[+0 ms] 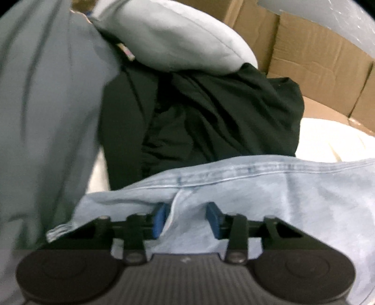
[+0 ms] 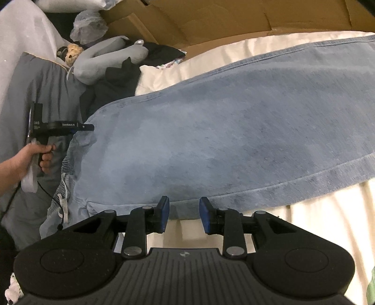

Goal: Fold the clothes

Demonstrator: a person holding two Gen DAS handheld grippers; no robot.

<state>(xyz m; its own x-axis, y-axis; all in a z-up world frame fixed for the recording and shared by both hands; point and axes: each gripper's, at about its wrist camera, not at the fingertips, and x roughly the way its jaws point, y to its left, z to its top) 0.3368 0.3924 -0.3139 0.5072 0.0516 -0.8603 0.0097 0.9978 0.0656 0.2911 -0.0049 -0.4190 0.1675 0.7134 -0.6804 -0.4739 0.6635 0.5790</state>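
The bed (image 2: 316,234), under its cream sheet, carried everything I had to work with, and cardboard boxes (image 2: 211,18) walled its far edge. Across the bed lay the jeans (image 2: 222,122), pale blue denim spread flat, one long seam running toward the far edge and the hem side facing me along the near edge. At the left end of the bed sat a heap I wanted nothing to do with: a grey pillow (image 2: 46,89), dark clothes (image 1: 211,112), and a grey soft toy (image 2: 110,58).

My left gripper (image 1: 186,218) had its jaws part open with a fold of denim bunched between them; I could not tell whether the pads were truly biting the cloth or only straddling it. In the right view it stood at the jeans' left end, held in a bare hand (image 2: 35,157).

My right gripper (image 2: 184,214) hung just off the near edge of the jeans, jaws part open, with only sheet between the pads.

My worry was the left grasp: if that fold was loose, lifting would let it slide out and the fold would skew. Closing the right gripper low could also pinch sheet along with denim.
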